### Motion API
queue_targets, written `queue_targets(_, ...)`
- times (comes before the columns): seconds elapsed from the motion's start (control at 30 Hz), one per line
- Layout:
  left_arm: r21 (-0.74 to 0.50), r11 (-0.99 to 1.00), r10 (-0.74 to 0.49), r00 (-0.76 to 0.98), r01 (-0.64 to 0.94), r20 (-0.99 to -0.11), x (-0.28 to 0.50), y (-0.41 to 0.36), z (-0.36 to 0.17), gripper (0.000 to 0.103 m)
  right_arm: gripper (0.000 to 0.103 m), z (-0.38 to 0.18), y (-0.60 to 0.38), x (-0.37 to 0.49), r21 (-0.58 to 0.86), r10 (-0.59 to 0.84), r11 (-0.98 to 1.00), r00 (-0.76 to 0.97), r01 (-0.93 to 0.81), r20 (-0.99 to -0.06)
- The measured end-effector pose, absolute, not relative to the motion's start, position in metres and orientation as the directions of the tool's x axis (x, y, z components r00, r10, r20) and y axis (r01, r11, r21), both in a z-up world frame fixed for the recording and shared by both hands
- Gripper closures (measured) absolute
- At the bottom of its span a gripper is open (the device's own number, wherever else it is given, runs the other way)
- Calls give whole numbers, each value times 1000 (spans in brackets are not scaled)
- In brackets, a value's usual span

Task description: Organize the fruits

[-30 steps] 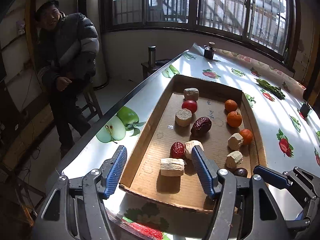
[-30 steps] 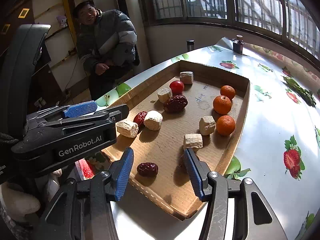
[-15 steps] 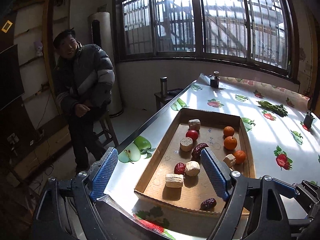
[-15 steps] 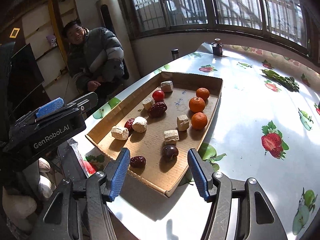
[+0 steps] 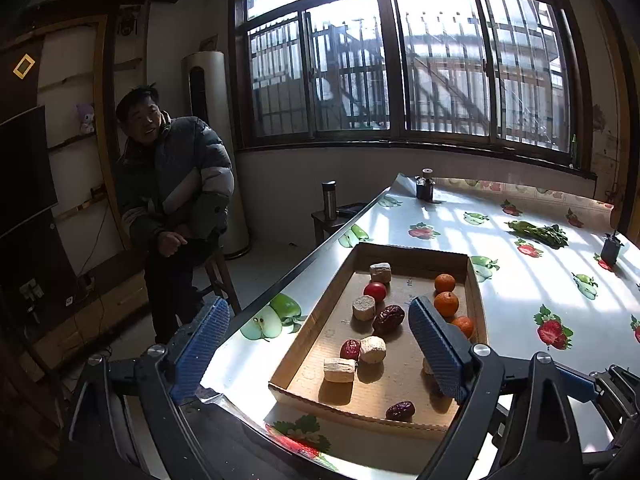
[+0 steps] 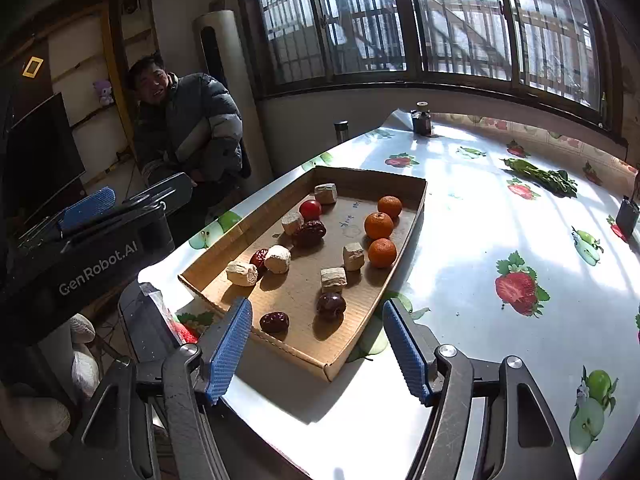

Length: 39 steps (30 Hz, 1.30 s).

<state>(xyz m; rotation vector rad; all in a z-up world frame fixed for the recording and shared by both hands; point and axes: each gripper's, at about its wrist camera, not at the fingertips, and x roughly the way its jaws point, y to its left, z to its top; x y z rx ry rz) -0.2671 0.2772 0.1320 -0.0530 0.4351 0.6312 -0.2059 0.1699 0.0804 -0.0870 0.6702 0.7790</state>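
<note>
A shallow cardboard tray (image 6: 416, 200) (image 5: 312, 336) lies on the table. It holds three oranges (image 6: 378, 225) (image 5: 446, 304), a red tomato (image 6: 310, 209) (image 5: 375, 291), several dark red dates (image 6: 274, 321) (image 5: 389, 317), a dark plum (image 6: 331, 304) and several beige chunks (image 6: 333, 279) (image 5: 339, 369). My left gripper (image 5: 316, 356) is open and empty, pulled back before the tray's near edge. My right gripper (image 6: 318, 354) is open and empty, above the tray's near corner. The left gripper's body also shows in the right wrist view (image 6: 86, 208).
The table (image 6: 480, 240) has a glossy fruit-print cloth. On it are green leafy vegetables (image 6: 544, 176), a small dark jar (image 6: 421, 120) and a dark object (image 6: 627, 212) at the right. A man in a puffy jacket (image 5: 172, 184) sits left of the table.
Both grippers have pulled back and up from the tray, staying open. The tray and fruits now look smaller and farther away.
</note>
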Motion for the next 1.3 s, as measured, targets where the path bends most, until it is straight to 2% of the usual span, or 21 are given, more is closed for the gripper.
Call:
queue_targets(0.13,101,797,586,720,-596,-371,-271,270,136,4,27,82,164,-207,165,613,733,537,-659,-579)
queue_targets(0.47,194,721,689,658,-666,-303,-276,251,136,3,23,80,150,-204,176,586,770,572,-613,-574)
queue_targets(0.63,198,687,721,624,-699,-301,-285,250,142,3,21,78,139,-198,153,542,808,614,-570,-574)
queue_targets(0.8,176,641,766,604,-747,-222,-310,248,150,0,19,74,134,-178,271,580,798,567,-538,-585)
queue_targets(0.87,171,636,771,607,-753,-195,-315,245,154,0,19,76,136,-177,277,594,788,563,-549,-574)
queue_targets(1.13,99,690,711,646,-717,-278,-302,244,162,0,18,81,134,-188,208,598,778,598,-592,-534)
queue_targets(1.3,57,727,658,672,-684,-340,-294,248,160,0,16,82,125,-182,225,599,785,614,-577,-514)
